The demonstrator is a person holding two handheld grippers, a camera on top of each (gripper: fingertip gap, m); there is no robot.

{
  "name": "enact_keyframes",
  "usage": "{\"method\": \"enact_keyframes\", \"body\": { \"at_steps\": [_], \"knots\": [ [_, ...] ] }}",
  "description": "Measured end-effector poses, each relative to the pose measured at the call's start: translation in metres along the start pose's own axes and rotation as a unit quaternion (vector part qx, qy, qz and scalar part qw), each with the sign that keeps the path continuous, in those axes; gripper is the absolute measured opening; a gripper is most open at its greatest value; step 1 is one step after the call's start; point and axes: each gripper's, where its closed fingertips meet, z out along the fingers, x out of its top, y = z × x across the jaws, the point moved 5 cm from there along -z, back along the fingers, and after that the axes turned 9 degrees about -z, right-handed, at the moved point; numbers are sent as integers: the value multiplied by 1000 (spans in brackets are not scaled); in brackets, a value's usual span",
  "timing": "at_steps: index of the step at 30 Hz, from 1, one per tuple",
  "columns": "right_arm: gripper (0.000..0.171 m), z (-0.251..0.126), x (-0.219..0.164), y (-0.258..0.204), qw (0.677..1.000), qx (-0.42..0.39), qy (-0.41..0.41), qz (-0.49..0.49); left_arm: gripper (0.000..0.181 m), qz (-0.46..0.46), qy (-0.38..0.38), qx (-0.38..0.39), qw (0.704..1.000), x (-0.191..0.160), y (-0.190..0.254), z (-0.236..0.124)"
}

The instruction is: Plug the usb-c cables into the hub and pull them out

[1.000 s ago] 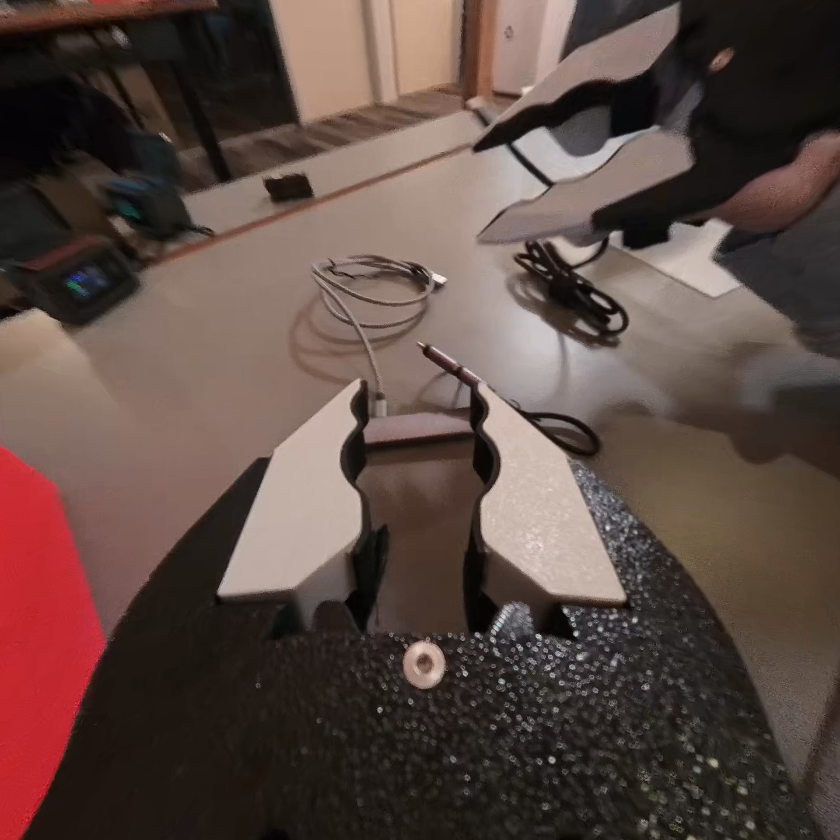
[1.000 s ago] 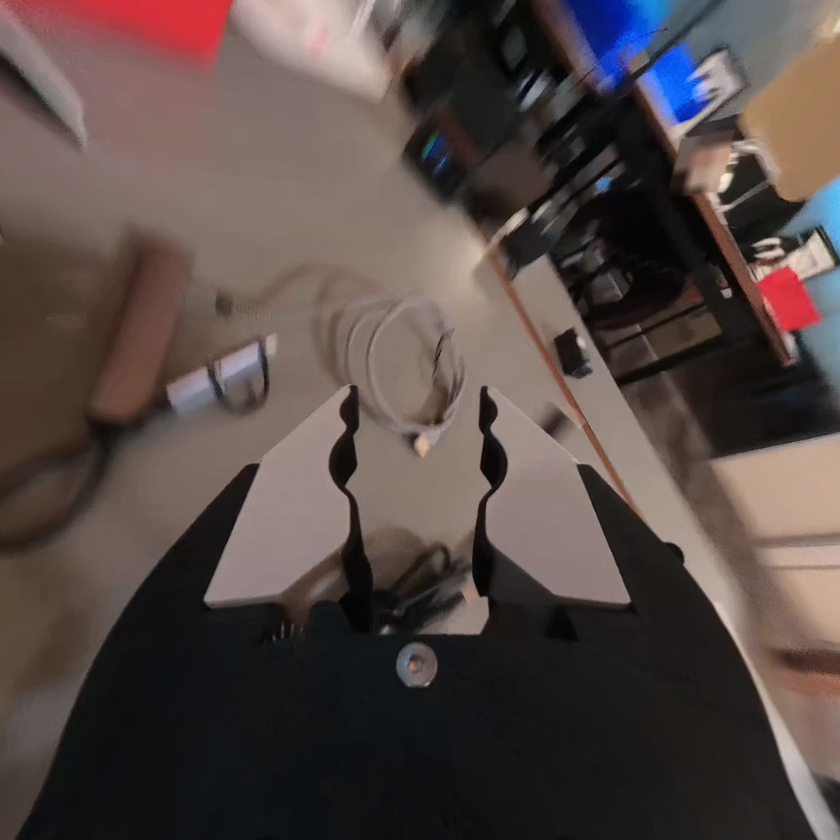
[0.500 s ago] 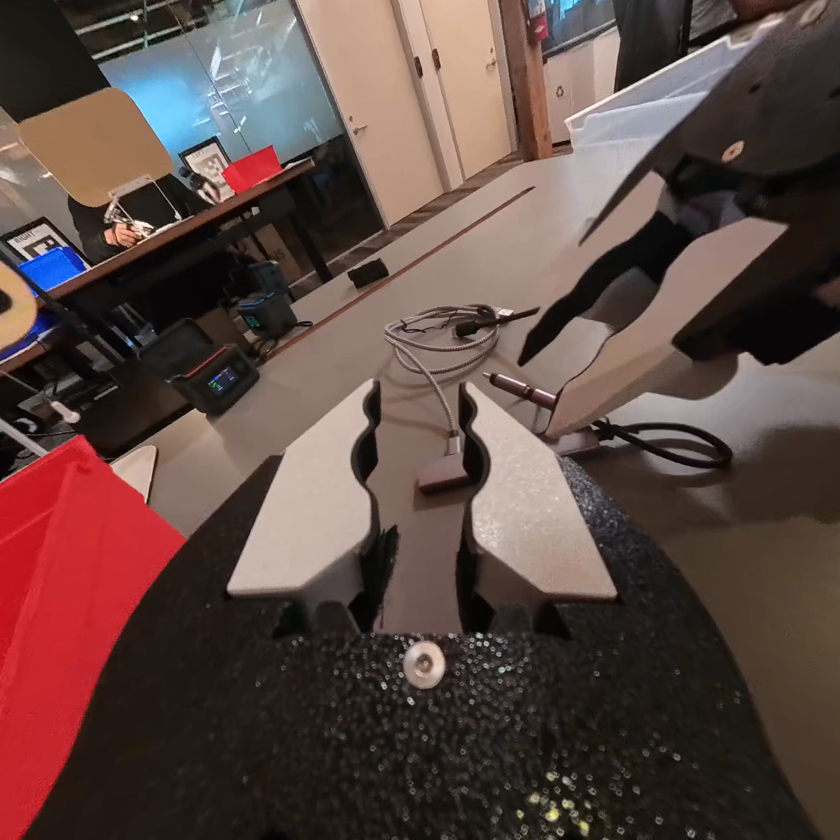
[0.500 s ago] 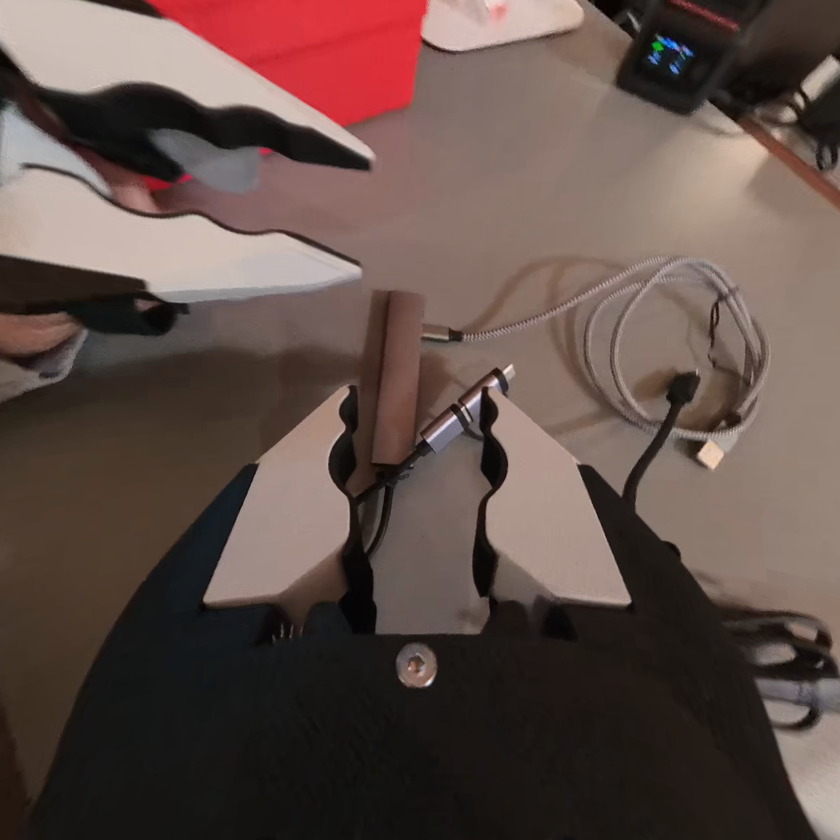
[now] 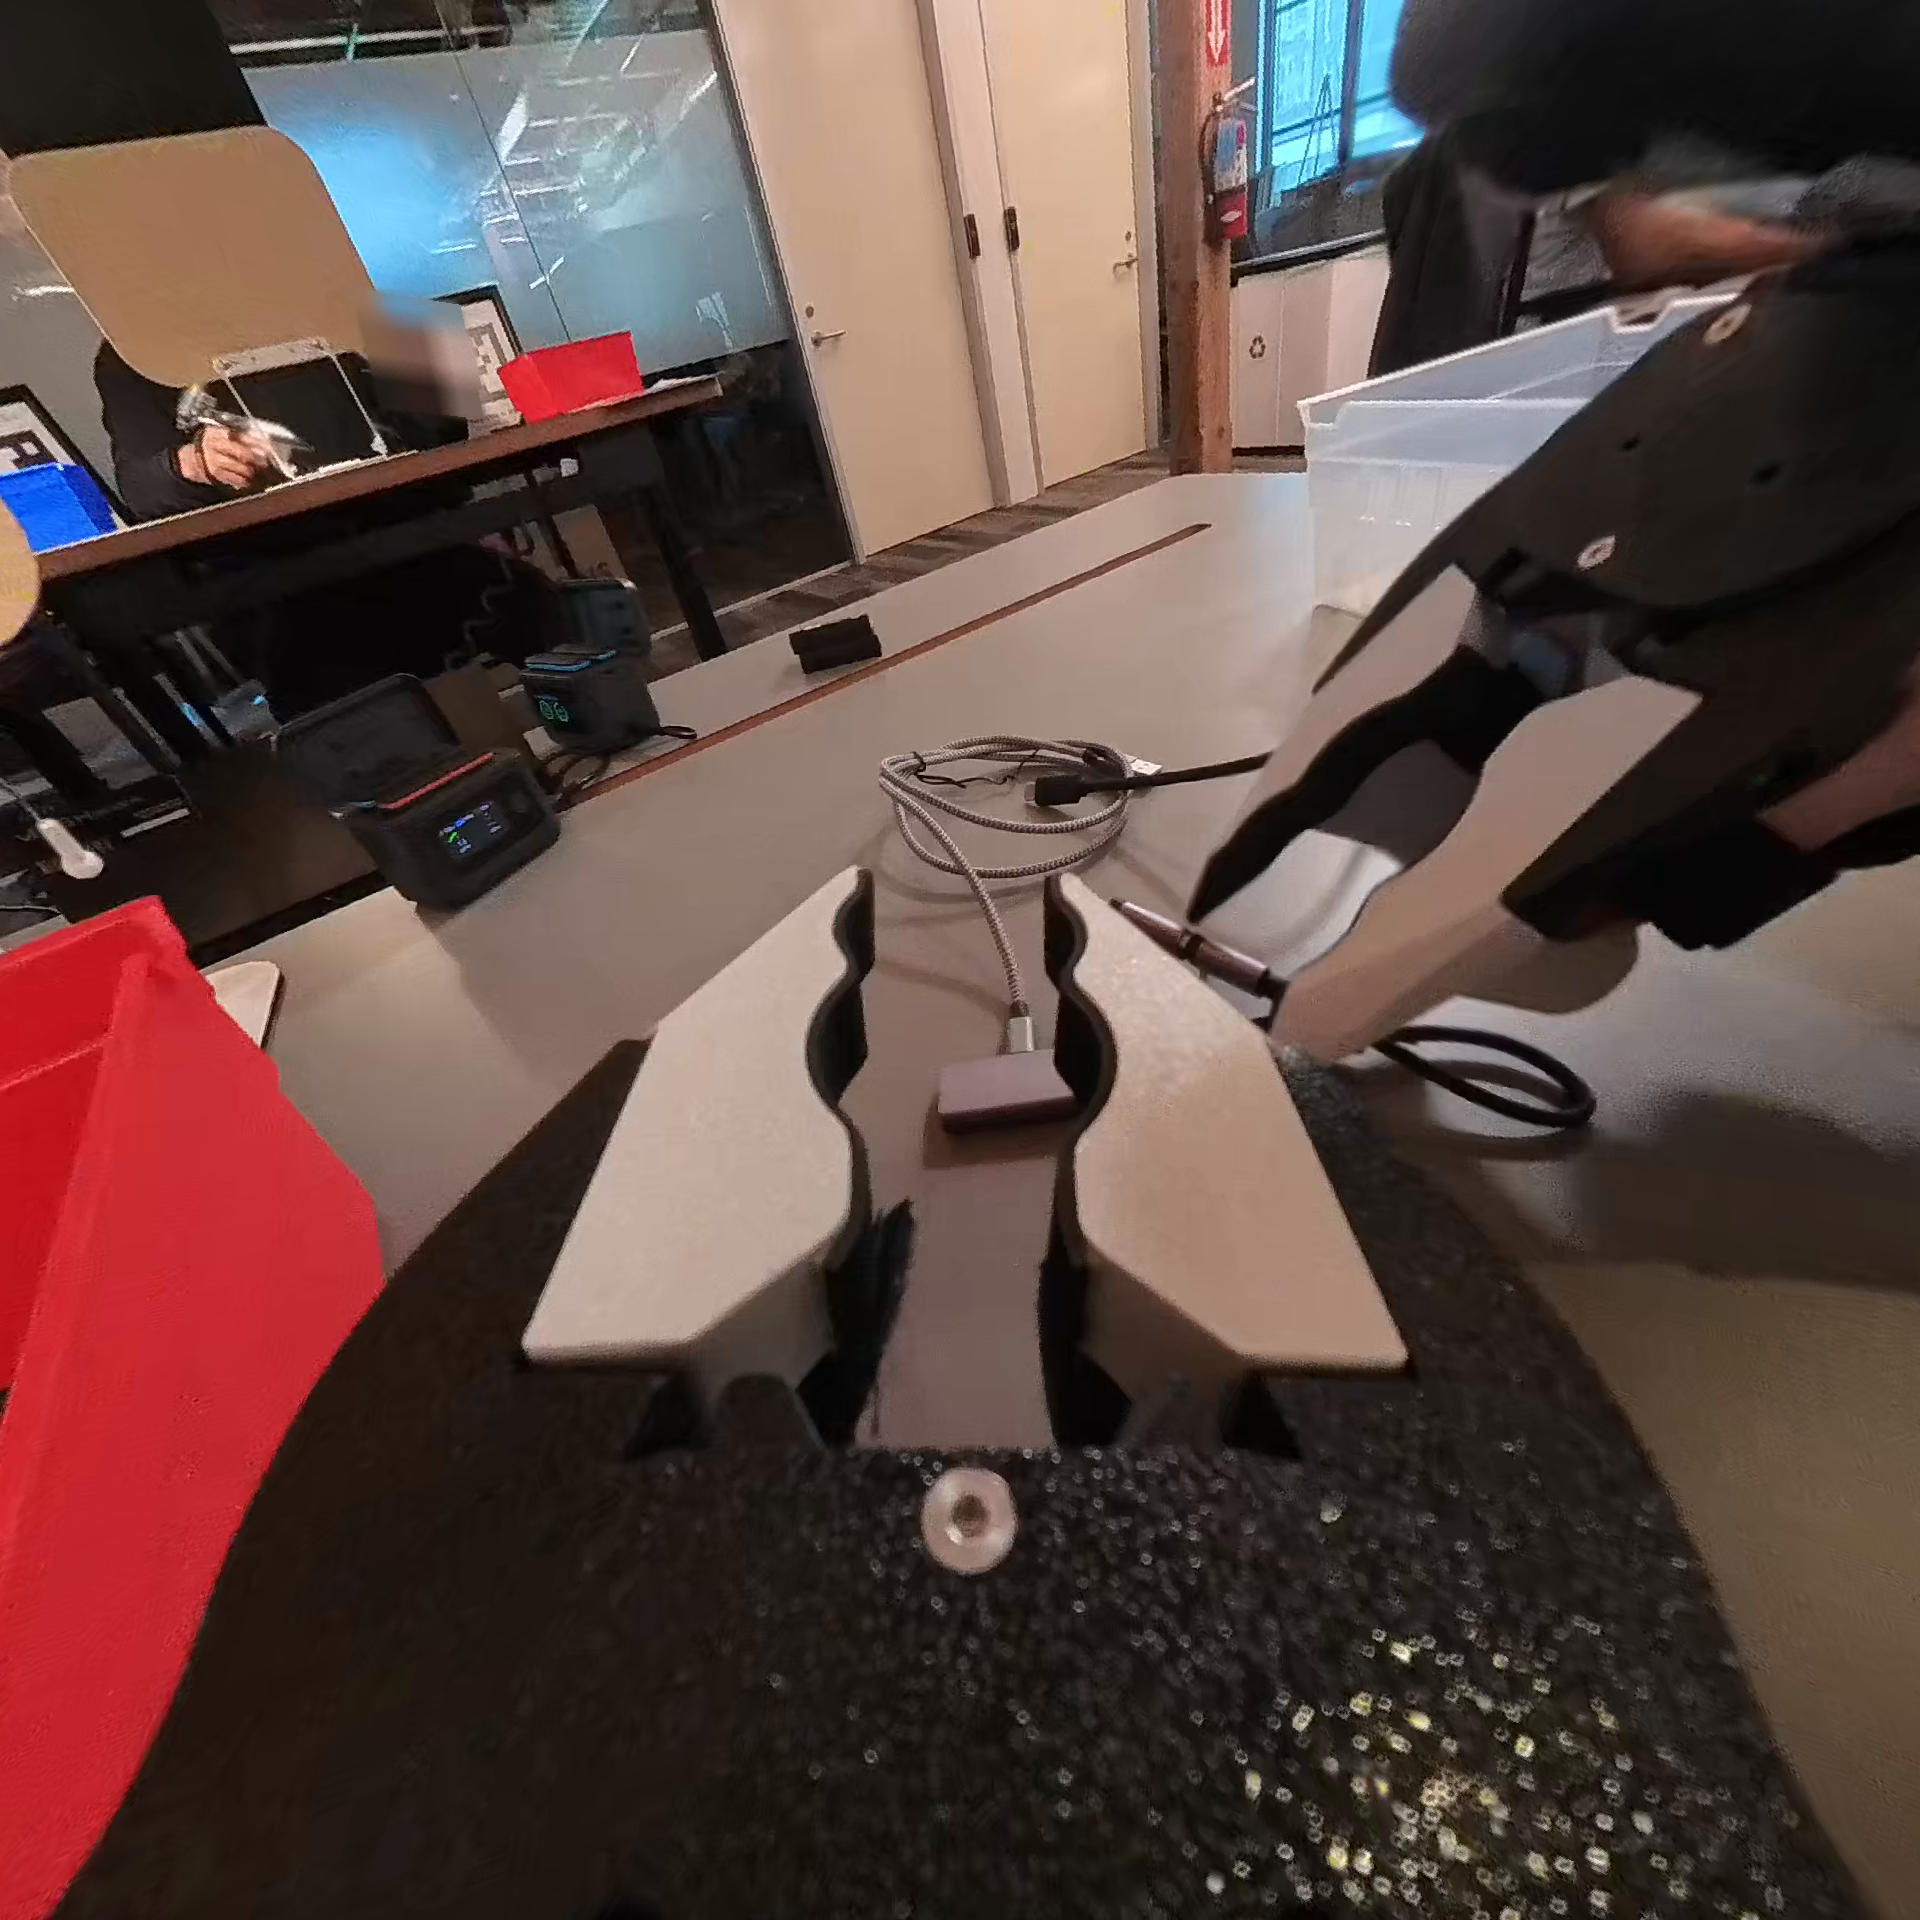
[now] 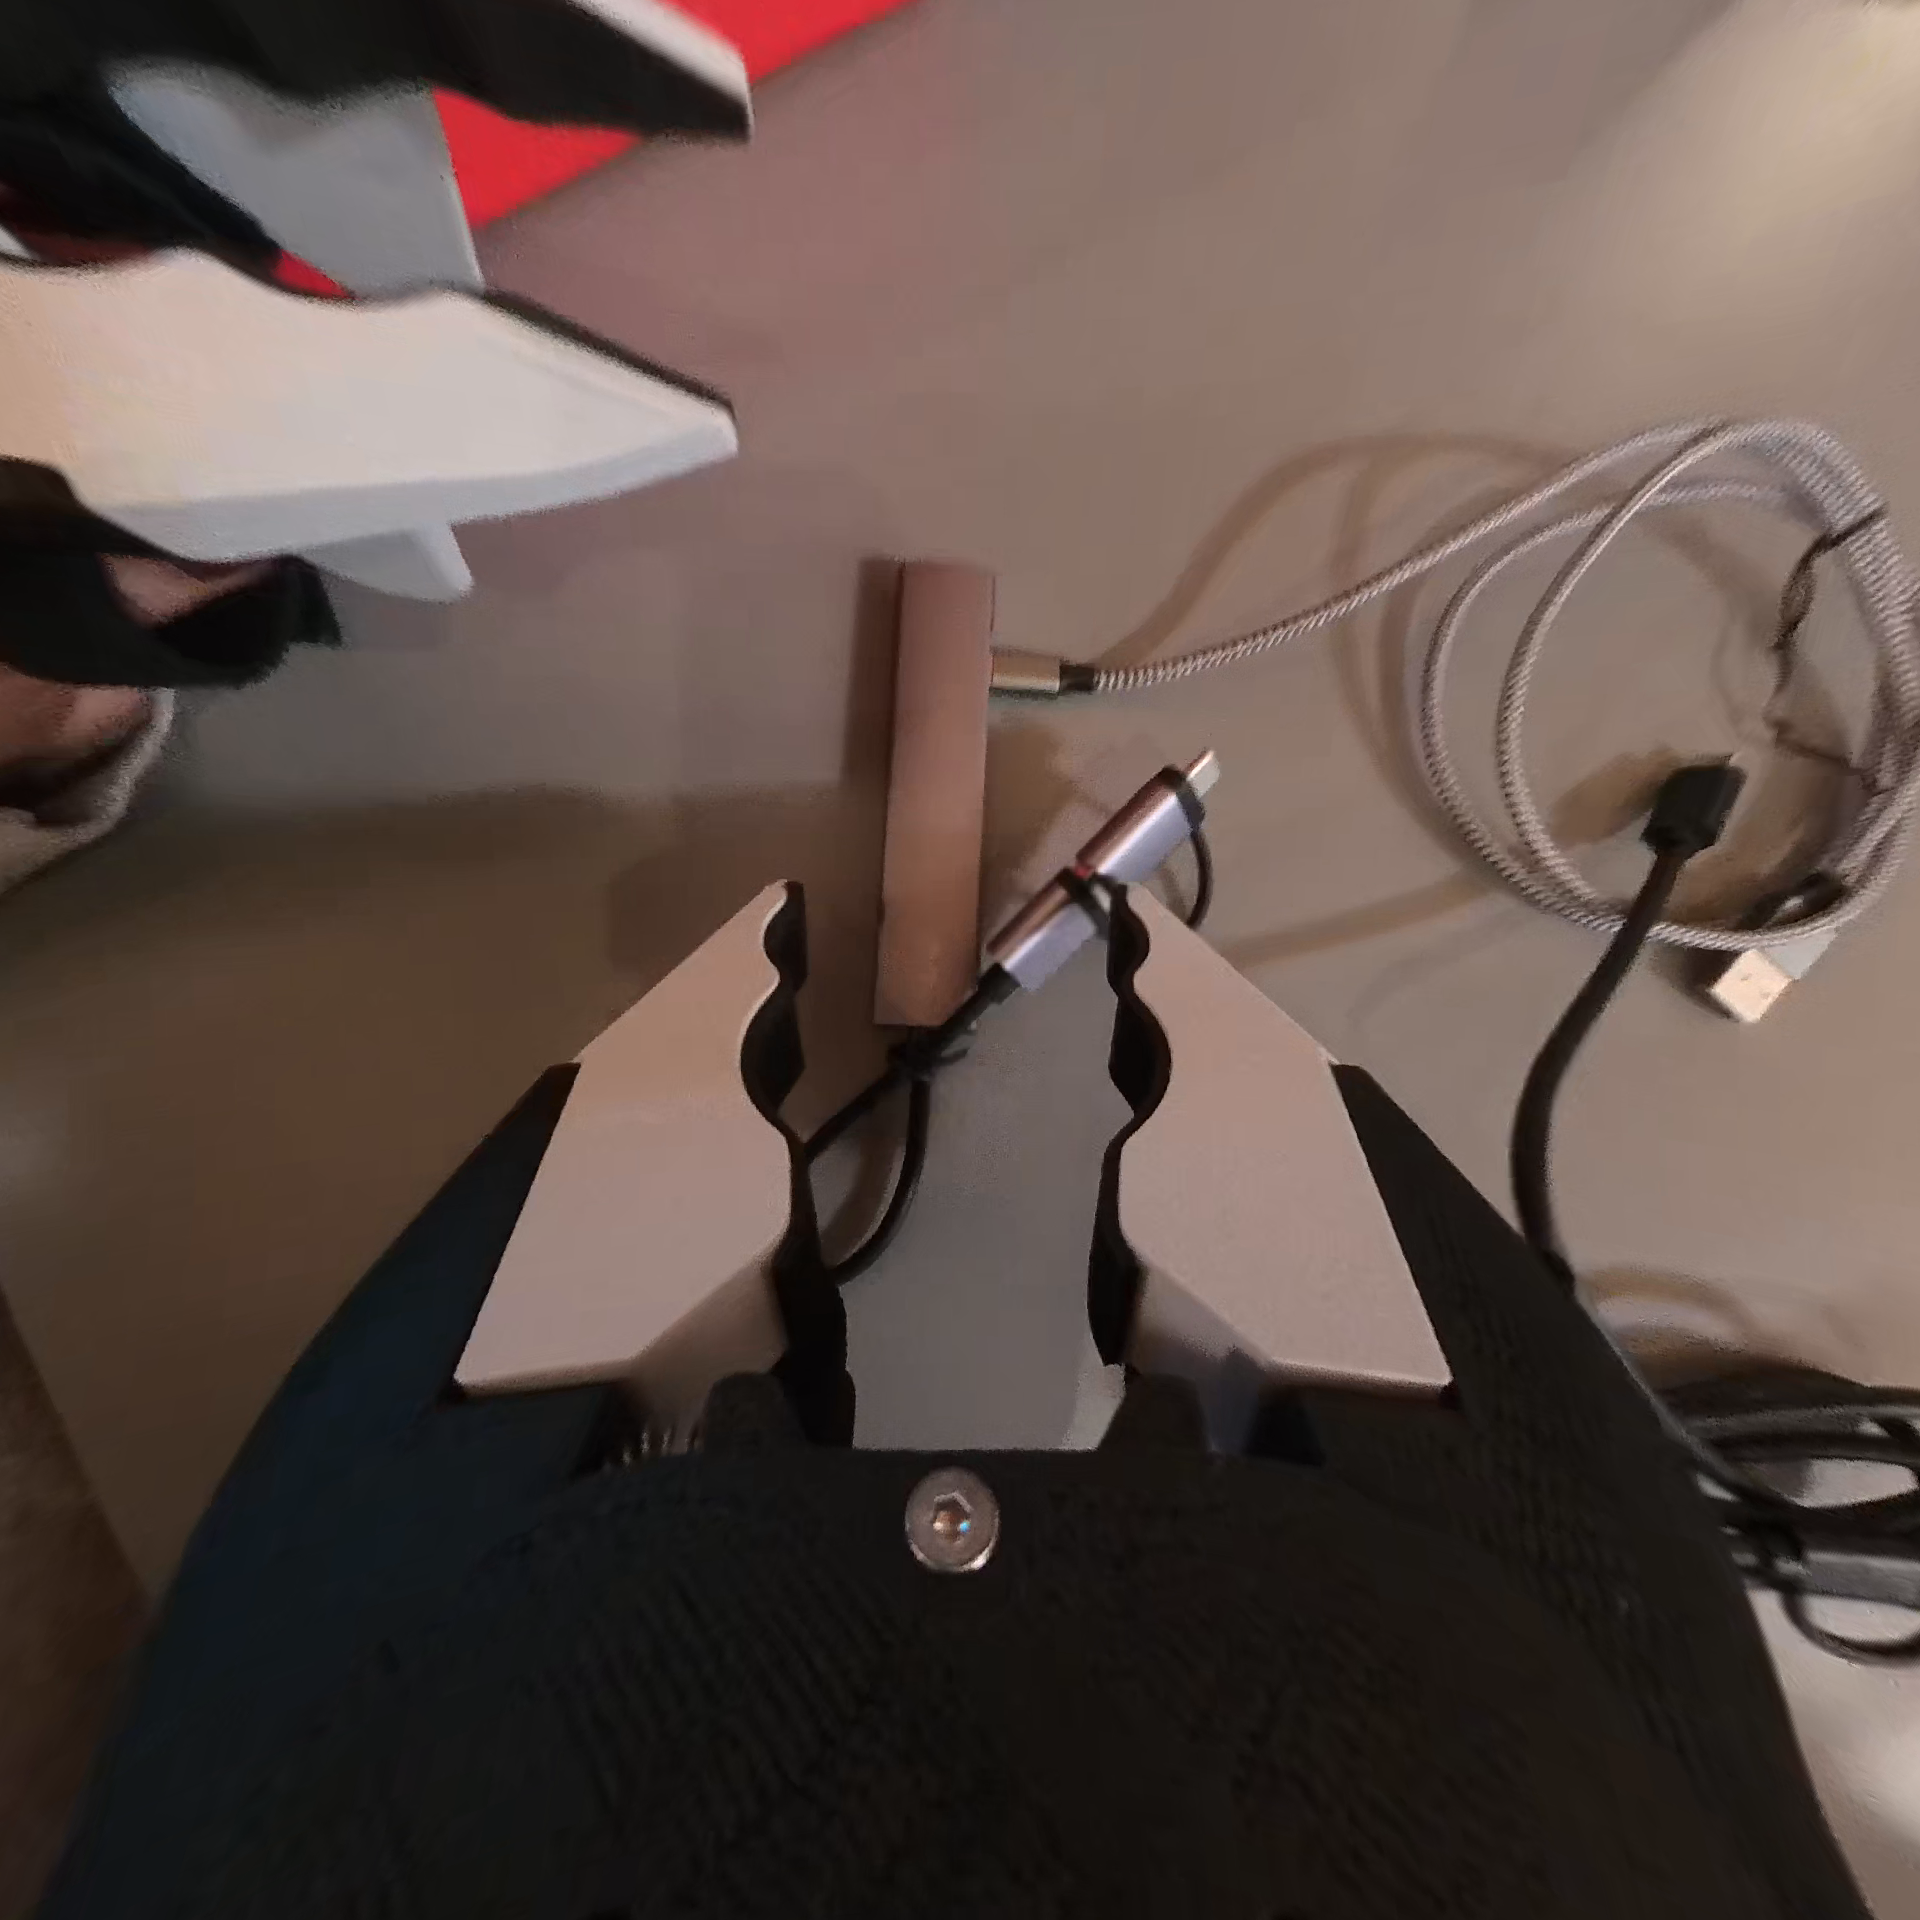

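On the table [image 6: 1299, 260] ahead, the hub [image 6: 935, 790] lies flat with a braided cable [image 6: 1351, 613] plugged in. Both my jaws gape empty. It looks light and slippery; I'd pinch its long edges.

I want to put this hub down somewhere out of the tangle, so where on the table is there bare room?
Bare table lies beyond the hub, between the red bin and the braided cable coil. More shows left of the hub, under the left gripper. It is crowded to the hub's right: the coil, a black cable and the hub's own lead.
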Motion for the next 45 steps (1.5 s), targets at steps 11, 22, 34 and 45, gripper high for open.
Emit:
{"method": "enact_keyframes", "body": {
  "at_steps": [11,22,34,45],
  "knots": [
    [45,29,6,-9,995,51,-69,-41,30,-4,7,6,1000,2,-2,-4],
    [20,12,8,18,969,193,16,151,72,290,-148,-22,945,-31,13,10],
    [28,-41,31,25,979,131,136,83,7,428,-147,-18,892,-23,42,41],
    [53,-154,56,40,857,58,512,5,6,-123,106,-226,960,47,30,23]
  ]
}}
